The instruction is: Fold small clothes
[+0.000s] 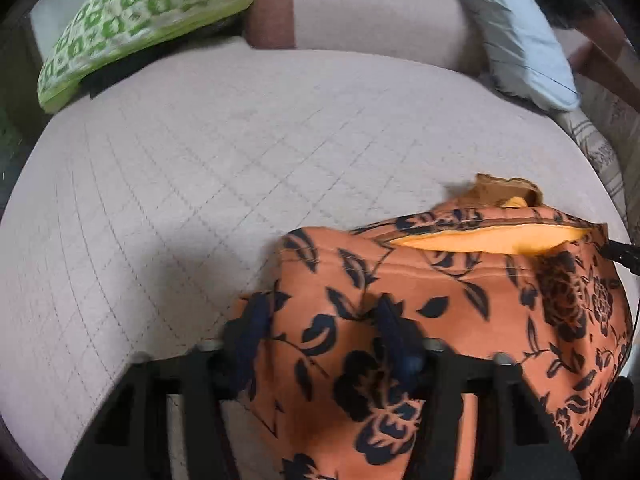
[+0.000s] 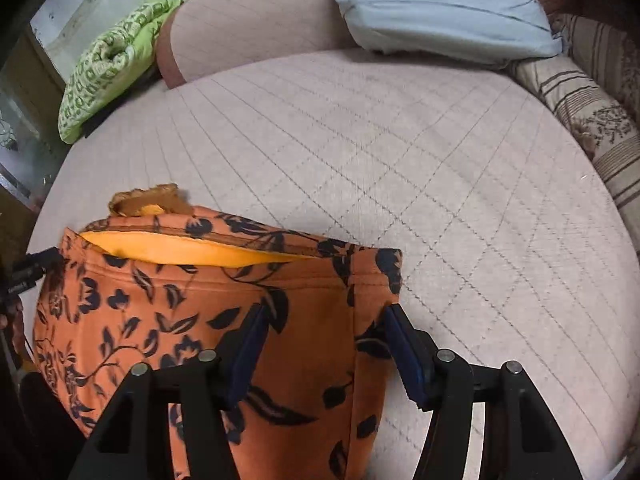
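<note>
An orange garment with a black flower print (image 1: 460, 304) lies on the pale quilted bed (image 1: 200, 184), its yellow lining showing at the far opening. My left gripper (image 1: 324, 320) is open, its fingers straddling the garment's left near edge. In the right wrist view the same garment (image 2: 192, 304) lies at the lower left, and my right gripper (image 2: 324, 328) is open with its fingers straddling the garment's right near edge. I cannot tell whether the pads touch the cloth.
A green patterned cushion (image 1: 136, 20) lies at the far left of the bed. A light blue pillow (image 2: 436, 4) and a striped floral cover (image 2: 600, 120) lie at the far right. A pink bolster (image 2: 256, 20) runs along the back.
</note>
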`<state>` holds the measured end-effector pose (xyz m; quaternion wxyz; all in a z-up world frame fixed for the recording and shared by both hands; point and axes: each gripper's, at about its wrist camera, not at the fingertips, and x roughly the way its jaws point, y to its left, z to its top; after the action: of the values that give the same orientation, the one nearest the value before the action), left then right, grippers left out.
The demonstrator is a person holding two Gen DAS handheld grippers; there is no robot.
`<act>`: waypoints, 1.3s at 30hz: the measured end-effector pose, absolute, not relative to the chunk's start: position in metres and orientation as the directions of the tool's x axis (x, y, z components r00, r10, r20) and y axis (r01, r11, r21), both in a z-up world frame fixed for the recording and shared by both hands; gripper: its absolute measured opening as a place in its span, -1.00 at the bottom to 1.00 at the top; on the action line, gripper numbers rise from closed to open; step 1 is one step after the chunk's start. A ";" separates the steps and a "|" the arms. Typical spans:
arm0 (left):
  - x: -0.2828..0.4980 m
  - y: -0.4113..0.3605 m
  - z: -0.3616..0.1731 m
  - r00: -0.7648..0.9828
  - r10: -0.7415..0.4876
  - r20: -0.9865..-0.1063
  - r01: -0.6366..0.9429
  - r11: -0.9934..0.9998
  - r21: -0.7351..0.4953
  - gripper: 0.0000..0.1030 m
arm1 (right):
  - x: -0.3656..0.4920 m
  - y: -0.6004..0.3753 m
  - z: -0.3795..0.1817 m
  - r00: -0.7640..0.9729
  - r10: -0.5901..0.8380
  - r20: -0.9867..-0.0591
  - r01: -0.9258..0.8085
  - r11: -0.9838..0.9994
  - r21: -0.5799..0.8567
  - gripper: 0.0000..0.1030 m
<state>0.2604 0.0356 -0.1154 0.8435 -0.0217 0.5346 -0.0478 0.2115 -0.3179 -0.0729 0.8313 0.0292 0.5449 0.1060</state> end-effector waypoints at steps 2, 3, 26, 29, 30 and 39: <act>0.259 0.046 -0.119 0.423 -0.130 -0.897 0.022 0.991 -0.134 -0.69 | 0.215 -0.314 -0.078 0.390 0.195 -0.900 -0.141 0.978 0.151 -0.25; 0.259 0.052 -0.121 0.426 -0.145 -0.893 -0.004 0.987 -0.162 -0.79 | 0.215 -0.311 -0.079 0.392 0.172 -0.904 -0.140 0.982 0.126 -0.34; 0.222 0.102 -0.132 0.532 -0.168 -0.830 -0.245 0.908 -0.341 -0.88 | 0.200 -0.353 -0.066 0.474 0.292 -0.830 -0.046 0.950 0.308 0.59; 0.223 0.094 -0.135 0.530 -0.157 -0.833 -0.238 0.916 -0.324 -0.88 | 0.210 -0.330 -0.086 0.416 0.250 -0.874 -0.082 0.968 0.238 0.24; 0.224 0.095 -0.134 0.531 -0.158 -0.832 -0.237 0.916 -0.325 -0.88 | 0.211 -0.321 -0.094 0.392 0.213 -0.895 -0.105 0.977 0.186 -0.16; 0.221 0.102 -0.136 0.534 -0.164 -0.829 -0.248 0.907 -0.339 -0.84 | 0.214 -0.371 -0.107 0.404 0.207 -0.891 0.090 0.960 0.263 -0.87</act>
<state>0.2207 0.1020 -0.1357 0.8493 -0.2138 0.4820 0.0249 0.2141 -0.3711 -0.1071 0.8269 0.1360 0.5446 0.0353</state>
